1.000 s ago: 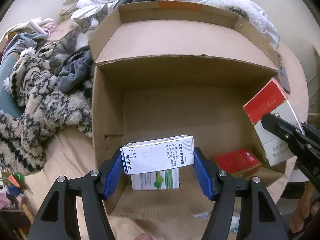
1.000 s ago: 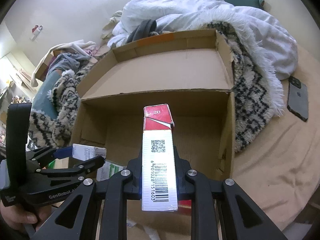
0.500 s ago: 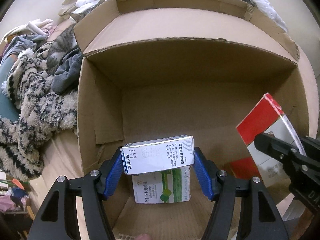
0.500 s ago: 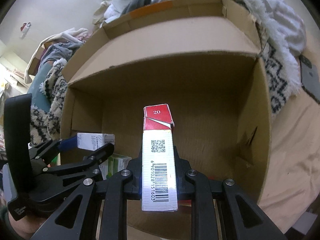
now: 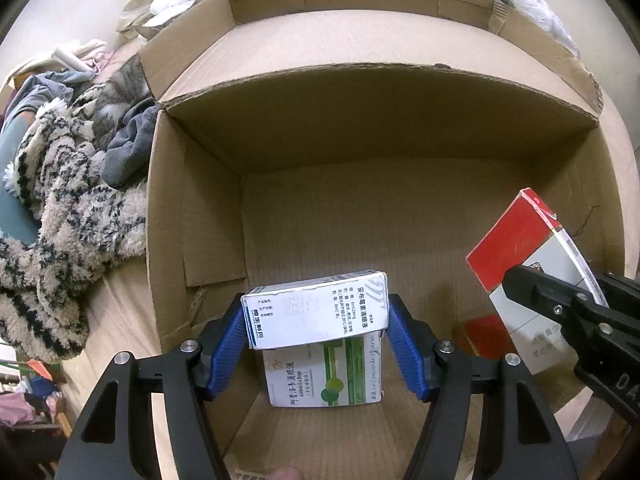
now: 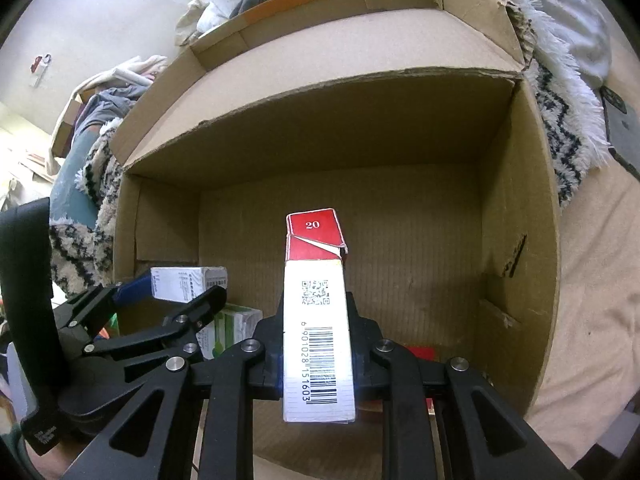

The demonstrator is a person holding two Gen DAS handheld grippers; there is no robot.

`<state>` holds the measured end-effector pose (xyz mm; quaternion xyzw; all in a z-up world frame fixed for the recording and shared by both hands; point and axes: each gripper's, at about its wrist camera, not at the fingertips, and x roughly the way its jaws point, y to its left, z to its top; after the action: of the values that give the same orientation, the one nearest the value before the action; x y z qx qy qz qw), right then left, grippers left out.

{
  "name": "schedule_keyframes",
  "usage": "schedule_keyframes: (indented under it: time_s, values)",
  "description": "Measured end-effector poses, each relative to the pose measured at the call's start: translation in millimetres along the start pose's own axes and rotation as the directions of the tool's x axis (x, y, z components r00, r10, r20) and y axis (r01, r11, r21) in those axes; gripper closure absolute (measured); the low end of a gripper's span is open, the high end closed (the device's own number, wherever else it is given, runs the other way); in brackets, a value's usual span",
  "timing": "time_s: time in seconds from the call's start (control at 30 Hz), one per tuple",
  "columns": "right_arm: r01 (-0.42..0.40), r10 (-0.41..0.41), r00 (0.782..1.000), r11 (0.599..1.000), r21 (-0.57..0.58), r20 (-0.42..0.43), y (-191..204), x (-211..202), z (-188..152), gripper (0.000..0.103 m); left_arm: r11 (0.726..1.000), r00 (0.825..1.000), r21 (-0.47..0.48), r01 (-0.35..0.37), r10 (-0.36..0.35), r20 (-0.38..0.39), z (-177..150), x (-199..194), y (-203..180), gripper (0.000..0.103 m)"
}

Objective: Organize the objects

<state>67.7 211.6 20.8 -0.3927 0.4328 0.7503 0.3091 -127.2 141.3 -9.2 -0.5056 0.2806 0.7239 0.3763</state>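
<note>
An open cardboard box point(image 5: 192, 216) point(image 6: 516, 208) fills both views. My left gripper point(image 5: 316, 316) is shut on a white medicine box with blue print point(image 5: 316, 312) point(image 6: 188, 280), held just above a white-and-green medicine box point(image 5: 324, 376) point(image 6: 228, 328) lying on the box floor. My right gripper point(image 6: 318, 356) is shut on a red-and-white cigarette pack point(image 6: 316, 312) point(image 5: 524, 264), held upright inside the box at its right side. Under it lies a red pack point(image 5: 484, 336) point(image 6: 420, 352), partly hidden.
A black-and-cream fuzzy blanket point(image 5: 52, 240) and grey clothes point(image 5: 128, 148) lie left of the box, with a tabby cat point(image 5: 120, 88) among them. White bedding point(image 6: 560, 8) is piled behind. A dark phone point(image 6: 620, 128) rests on the tan sheet at right.
Both grippers have sunk from above the box rim down into the box with their loads. The white box now hangs just over the green-and-white one, and the cigarette pack over the red pack.
</note>
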Motion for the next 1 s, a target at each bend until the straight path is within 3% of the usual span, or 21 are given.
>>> schedule_keyframes:
  time_s: [0.47, 0.5, 0.53, 0.57, 0.6, 0.67, 0.83, 1.0]
  values:
    - [0.027, -0.027, 0.999, 1.0, 0.001, 0.031, -1.2, -7.0, 3.5, 0.078, 0.999, 0.999, -0.019, 0.034, -0.034, 0.007, 2.7, -2.1, 6.2, 0.038]
    - [0.035, -0.035, 0.999, 0.999, -0.001, 0.039, -1.0, -8.5, 4.1, 0.072, 0.999, 0.999, -0.018, 0.042, -0.042, 0.006, 2.2, -2.7, 5.5, 0.038]
    - [0.035, -0.035, 0.998, 0.999, 0.0, 0.046, -1.1, -10.1, 4.7, 0.059, 0.999, 0.999, -0.017, 0.046, -0.046, 0.004, 2.0, -2.9, 4.5, 0.036]
    - [0.037, -0.037, 0.998, 0.999, 0.002, 0.054, -1.3, -12.0, 4.8, 0.046, 0.999, 0.999, -0.016, 0.05, -0.05, 0.002, 1.9, -3.1, 4.0, 0.027]
    - [0.045, -0.045, 0.997, 0.999, 0.003, 0.07, -1.0, -14.5, 5.2, 0.026, 0.998, 0.998, -0.015, 0.058, -0.058, 0.003, 1.9, -3.9, 3.6, 0.022]
    - [0.062, -0.061, 0.994, 0.998, -0.009, 0.093, 0.8, -19.0, 6.0, 0.026, 0.997, 0.997, -0.015, 0.075, -0.075, 0.01, 2.5, -5.7, 2.8, 0.013]
    - [0.078, -0.074, 0.989, 0.997, -0.029, 0.131, 4.1, -28.6, 6.4, 0.01, 0.997, 0.997, -0.009, 0.076, -0.076, 0.0, 2.4, -8.3, -0.6, 0.01]
    - [0.088, -0.083, 0.988, 0.996, -0.031, 0.133, 5.6, -32.6, 7.3, 0.01, 0.997, 0.997, -0.005, 0.076, -0.076, 0.021, -0.5, -19.5, -1.3, 0.01]
